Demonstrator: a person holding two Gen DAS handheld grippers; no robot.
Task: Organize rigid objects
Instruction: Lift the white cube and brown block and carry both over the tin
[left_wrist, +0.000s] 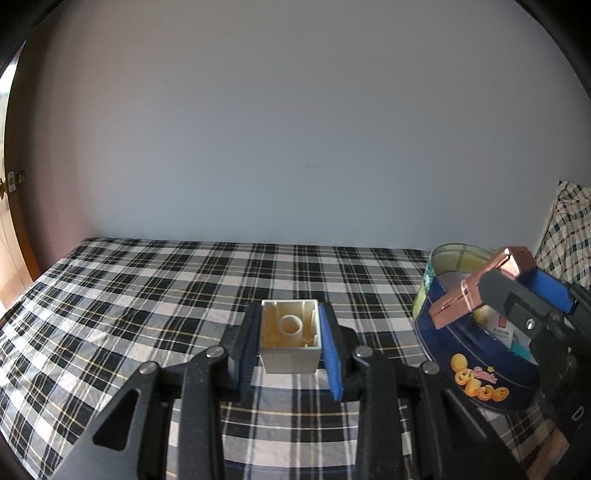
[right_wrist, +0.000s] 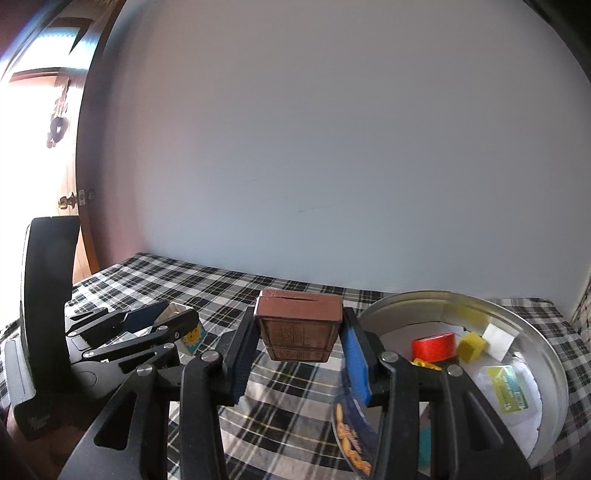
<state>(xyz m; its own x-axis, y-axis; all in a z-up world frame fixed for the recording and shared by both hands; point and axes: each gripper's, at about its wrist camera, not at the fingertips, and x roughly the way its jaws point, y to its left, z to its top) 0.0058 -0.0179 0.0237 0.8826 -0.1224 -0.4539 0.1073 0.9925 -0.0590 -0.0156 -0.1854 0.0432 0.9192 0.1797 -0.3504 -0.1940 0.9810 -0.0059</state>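
The round blue cookie tin (left_wrist: 476, 354), lower right, likely serves as the collecting bin; one copper-brown rectangular box (right_wrist: 298, 328) sits clamped in the right gripper (right_wrist: 298, 354) beside its rim; one hollow cream plastic block (left_wrist: 290, 338) sits pinched in the left gripper (left_wrist: 290, 350) at centre, apparently awaiting its turn; inside the tin lie one red tape roll (right_wrist: 434, 346) and one yellow cube (right_wrist: 471, 347).

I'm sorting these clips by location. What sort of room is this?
Probably a bedroom at home: a bed-like surface under a plaid sheet against a plain wall, a matching plaid pillow at the right, and a wooden door with a round knob at the left.
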